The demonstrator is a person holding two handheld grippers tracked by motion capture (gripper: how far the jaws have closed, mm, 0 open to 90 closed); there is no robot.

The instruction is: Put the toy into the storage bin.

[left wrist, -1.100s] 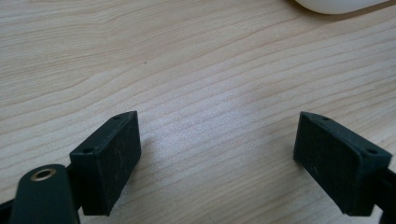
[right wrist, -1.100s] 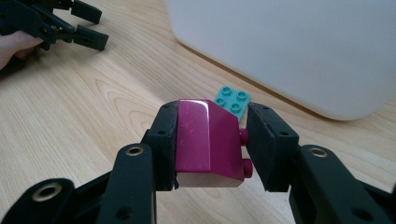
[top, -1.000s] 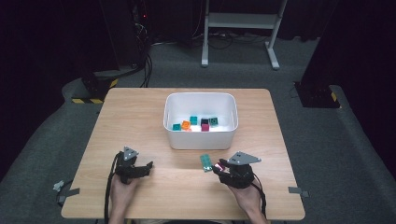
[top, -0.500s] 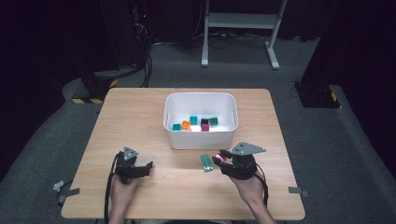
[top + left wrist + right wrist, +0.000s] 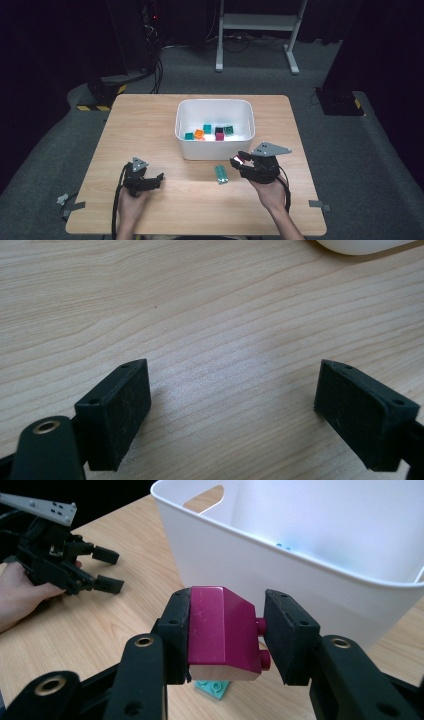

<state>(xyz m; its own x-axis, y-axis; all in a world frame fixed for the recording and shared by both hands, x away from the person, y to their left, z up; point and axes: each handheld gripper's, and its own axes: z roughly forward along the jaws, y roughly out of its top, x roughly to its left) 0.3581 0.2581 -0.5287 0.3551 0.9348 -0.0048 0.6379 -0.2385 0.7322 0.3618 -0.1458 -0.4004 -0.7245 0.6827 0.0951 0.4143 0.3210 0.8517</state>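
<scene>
Right gripper (image 5: 227, 635) clamps a magenta block (image 5: 225, 632) between its jaws, raised off the table (image 5: 150, 125). The block has a sloped top face and its studs point sideways toward one pad, so its stud axis runs across the jaws, pad to pad; its long side runs front to back along the jaws. In the high view the right gripper (image 5: 239, 161) sits just short of the bin's near wall, tips aimed left and slightly toward the bin (image 5: 190, 145).

Straight ahead of the right gripper: the white bin, its wall close and taller than the block, standing between the block and the bin's inside. Inside lie teal, orange, green and magenta blocks (image 5: 207, 131). Just below and beside the jaws a teal plate (image 5: 221, 173) lies flat on the table, studs up, long axis pointing toward the bin, not touching the gripper.

Left gripper (image 5: 155, 179) rests on the table well away to the side, jaws wide apart, nothing between them, bare wood under them; bin corner (image 5: 360, 245) far ahead.
</scene>
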